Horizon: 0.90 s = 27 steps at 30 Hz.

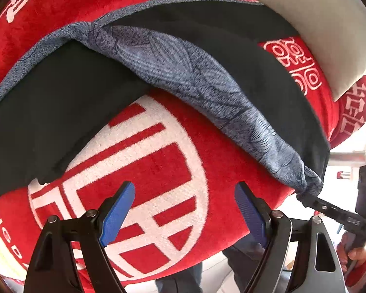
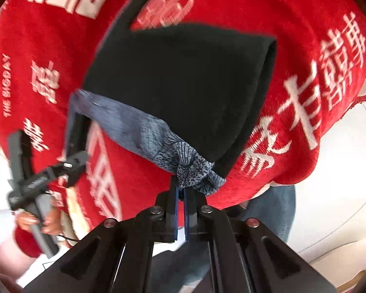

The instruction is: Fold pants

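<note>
Pants [image 1: 173, 73], black with a blue patterned waistband, lie on the red blanket [image 1: 158, 161]. Right gripper [image 2: 181, 190] has its jaws clamped on the waistband end; left gripper [image 1: 185, 210] hangs with jaws wide apart, holding nothing. Better to pinch the other waistband end, then carry both evenly.

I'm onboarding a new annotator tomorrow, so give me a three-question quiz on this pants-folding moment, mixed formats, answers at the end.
1. True or false: the left tool is clamped on the pants.
2. Multiple choice: which part of the pants does the right tool grip? A) a black leg hem B) the blue patterned band C) nothing
3. Short answer: what lies under the pants?

Key
1. False: its blue pads stand apart over the red blanket, holding nothing.
2. B: its pads are closed on the bunched end of that band.
3. A red blanket with white characters.
</note>
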Available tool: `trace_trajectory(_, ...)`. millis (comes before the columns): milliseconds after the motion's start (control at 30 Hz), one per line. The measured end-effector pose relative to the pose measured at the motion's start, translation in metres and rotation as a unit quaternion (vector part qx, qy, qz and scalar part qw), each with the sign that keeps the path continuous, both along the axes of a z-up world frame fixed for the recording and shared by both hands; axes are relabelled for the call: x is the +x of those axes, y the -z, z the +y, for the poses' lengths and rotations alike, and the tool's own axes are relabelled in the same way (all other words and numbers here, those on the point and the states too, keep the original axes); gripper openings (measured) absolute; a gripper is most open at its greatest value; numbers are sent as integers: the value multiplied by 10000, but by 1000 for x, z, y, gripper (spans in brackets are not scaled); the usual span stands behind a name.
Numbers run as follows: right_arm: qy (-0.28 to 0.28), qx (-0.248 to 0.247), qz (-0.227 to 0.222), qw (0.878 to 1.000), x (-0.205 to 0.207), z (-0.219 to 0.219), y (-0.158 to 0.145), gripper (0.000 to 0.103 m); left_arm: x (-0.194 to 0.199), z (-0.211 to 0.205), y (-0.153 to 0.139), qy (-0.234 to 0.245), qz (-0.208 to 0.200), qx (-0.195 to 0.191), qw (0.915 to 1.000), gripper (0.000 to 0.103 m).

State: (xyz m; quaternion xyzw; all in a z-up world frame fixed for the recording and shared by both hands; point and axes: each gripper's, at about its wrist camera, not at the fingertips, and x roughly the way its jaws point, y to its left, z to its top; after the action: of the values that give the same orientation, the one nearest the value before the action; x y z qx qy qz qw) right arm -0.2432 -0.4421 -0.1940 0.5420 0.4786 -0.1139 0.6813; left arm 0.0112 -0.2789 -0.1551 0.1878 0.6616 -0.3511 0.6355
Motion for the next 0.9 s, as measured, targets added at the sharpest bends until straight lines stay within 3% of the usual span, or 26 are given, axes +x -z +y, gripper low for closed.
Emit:
trace_trajectory(267, -177, -142, -919, 9955, 31, -50, -93, 3, 1, -13, 1, -388, 240, -345, 9984, 85)
trace_trajectory(400, -554, -126, -1150, 9917, 65, -86, -113, 3, 4, -17, 6, -730, 367, -280, 9963, 85)
trace_trajectory(567, -973, 263, -1061, 9892, 111, -129, -104, 3, 13, -42, 14, -1239, 559, -240, 9904, 85)
trace_trajectory(767, -1824, 997, -506, 9768, 129, -127, -56, 13, 17, -62, 21, -1484, 635, -211, 9867, 85)
trace_trajectory(833, -1819, 1308, -436, 9736, 127, -123, -43, 20, 14, -68, 27, -1508, 674, -141, 9862, 85)
trace_trajectory(900, -1713, 1582, -463, 9713, 121, -121, -35, 42, 13, -69, 31, -1555, 713, -62, 9852, 85)
